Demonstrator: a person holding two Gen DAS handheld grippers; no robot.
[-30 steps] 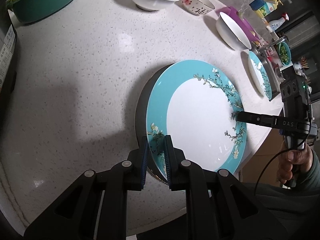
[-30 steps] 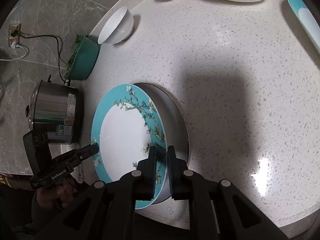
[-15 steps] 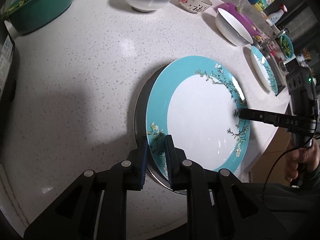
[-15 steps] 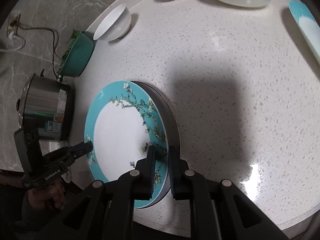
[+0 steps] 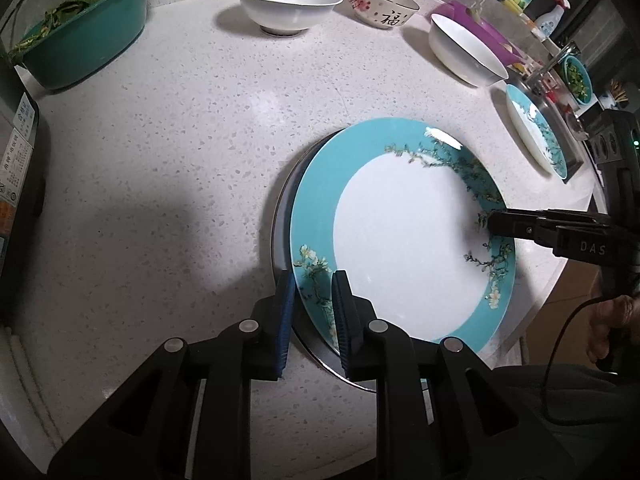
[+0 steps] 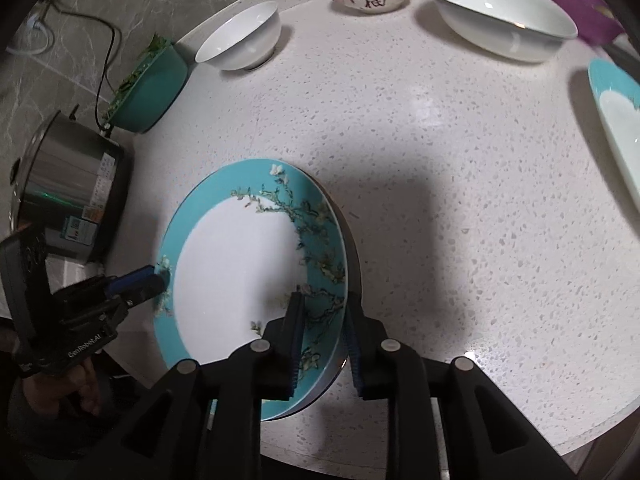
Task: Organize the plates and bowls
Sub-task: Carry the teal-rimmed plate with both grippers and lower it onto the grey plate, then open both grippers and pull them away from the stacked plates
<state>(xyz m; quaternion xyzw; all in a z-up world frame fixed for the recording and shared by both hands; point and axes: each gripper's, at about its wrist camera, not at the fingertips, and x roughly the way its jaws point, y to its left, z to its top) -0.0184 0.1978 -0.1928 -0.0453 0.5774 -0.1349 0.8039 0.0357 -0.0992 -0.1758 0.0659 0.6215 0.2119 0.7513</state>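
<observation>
A large turquoise-rimmed plate (image 5: 400, 240) with a blossom pattern lies on a second plate whose rim (image 5: 280, 216) shows beneath it; it also shows in the right wrist view (image 6: 236, 264). My left gripper (image 5: 312, 304) is shut on the top plate's near rim. My right gripper (image 6: 322, 316) straddles the opposite rim, its jaws parted a little around both plates. Each gripper shows in the other's view, the right (image 5: 496, 222) and the left (image 6: 158, 280). A white bowl (image 5: 288, 0), a patterned bowl (image 5: 382, 8), a wide white bowl (image 5: 466, 48) and a small turquoise plate (image 5: 536, 136) stand further back.
A teal basin of greens (image 5: 80, 28) stands at the far left. A steel cooker (image 6: 68, 184) stands by the counter's left edge. A purple container (image 5: 480, 24) and a sink area (image 5: 560, 92) lie beyond the bowls. The counter edge curves close under both grippers.
The turquoise plate has settled lower onto the plate beneath. The right gripper's jaws have widened slightly around the rim. Both cameras have shifted a little closer over the counter.
</observation>
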